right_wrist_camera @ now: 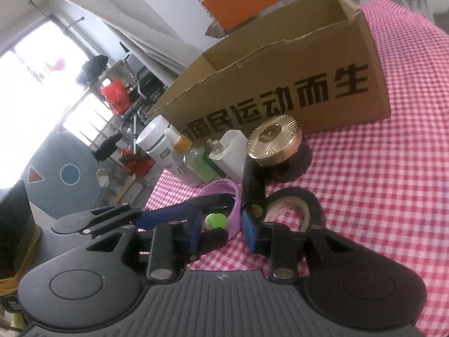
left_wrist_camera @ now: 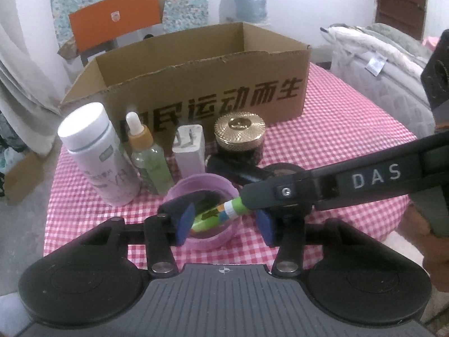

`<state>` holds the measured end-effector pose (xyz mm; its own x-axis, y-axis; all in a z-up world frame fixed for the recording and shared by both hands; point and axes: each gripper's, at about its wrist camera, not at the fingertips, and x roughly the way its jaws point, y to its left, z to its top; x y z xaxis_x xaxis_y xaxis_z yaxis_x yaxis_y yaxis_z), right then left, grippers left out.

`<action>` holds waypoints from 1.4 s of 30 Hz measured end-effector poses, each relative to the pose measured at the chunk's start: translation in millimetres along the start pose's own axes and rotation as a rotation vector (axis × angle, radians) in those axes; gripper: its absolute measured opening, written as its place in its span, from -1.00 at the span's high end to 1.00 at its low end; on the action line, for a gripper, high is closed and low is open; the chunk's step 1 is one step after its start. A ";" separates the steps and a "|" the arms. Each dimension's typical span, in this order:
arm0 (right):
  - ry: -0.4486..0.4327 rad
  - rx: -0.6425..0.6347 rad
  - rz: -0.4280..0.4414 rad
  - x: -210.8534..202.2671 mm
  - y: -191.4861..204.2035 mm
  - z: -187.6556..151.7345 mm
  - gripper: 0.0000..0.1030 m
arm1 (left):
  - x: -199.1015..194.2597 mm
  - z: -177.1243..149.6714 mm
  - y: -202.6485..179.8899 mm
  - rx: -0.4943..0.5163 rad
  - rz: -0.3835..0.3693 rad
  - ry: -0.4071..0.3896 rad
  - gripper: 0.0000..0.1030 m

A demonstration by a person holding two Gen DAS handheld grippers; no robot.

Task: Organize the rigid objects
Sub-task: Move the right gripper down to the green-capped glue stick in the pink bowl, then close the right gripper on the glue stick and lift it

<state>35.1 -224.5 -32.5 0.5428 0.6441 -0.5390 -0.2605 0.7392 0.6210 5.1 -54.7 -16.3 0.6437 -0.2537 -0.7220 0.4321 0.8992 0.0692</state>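
Note:
A pink bowl (left_wrist_camera: 204, 240) stands near the table's front edge with a green marker (left_wrist_camera: 214, 215) lying in it, its right end up over the rim. My left gripper (left_wrist_camera: 224, 224) hangs over the bowl with its jaws partly apart. One blue pad (left_wrist_camera: 185, 221) is at the bowl's left rim and the other is outside the right rim, neither pressing. My right gripper (left_wrist_camera: 247, 202) comes in from the right, shut on the marker's raised end. In the right wrist view the marker's green end (right_wrist_camera: 215, 221) and the bowl's rim (right_wrist_camera: 236, 210) sit between that gripper's (right_wrist_camera: 223, 231) pads.
An open cardboard box (left_wrist_camera: 196, 84) stands behind on the pink checked cloth (left_wrist_camera: 336, 154). In front of it are a white bottle (left_wrist_camera: 95, 151), a dropper bottle (left_wrist_camera: 148, 160), a white plug (left_wrist_camera: 188, 148), a gold-lidded jar (left_wrist_camera: 240, 137), a black tube (left_wrist_camera: 233, 172) and a tape roll (right_wrist_camera: 294, 205).

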 end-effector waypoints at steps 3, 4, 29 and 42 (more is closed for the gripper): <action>0.011 0.000 0.011 1.4 1.1 -0.1 0.42 | 1.5 -0.3 0.2 0.005 -0.012 0.008 0.33; 0.014 0.002 0.015 2.3 1.3 0.2 0.42 | 1.5 -0.4 -0.9 0.011 -0.009 0.006 0.34; 0.044 0.088 -0.023 1.5 -0.8 5.5 0.44 | 2.2 -4.0 -0.9 0.034 0.003 -0.021 0.39; 0.014 0.118 -0.058 -10.5 -14.1 16.3 0.43 | 9.2 2.5 -3.8 0.040 -0.003 -0.039 0.31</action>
<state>46.1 -244.8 -26.3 0.5431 0.6045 -0.5828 -0.1327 0.7471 0.6513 10.9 -61.3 -21.5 0.6660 -0.2712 -0.6949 0.4588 0.8834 0.0949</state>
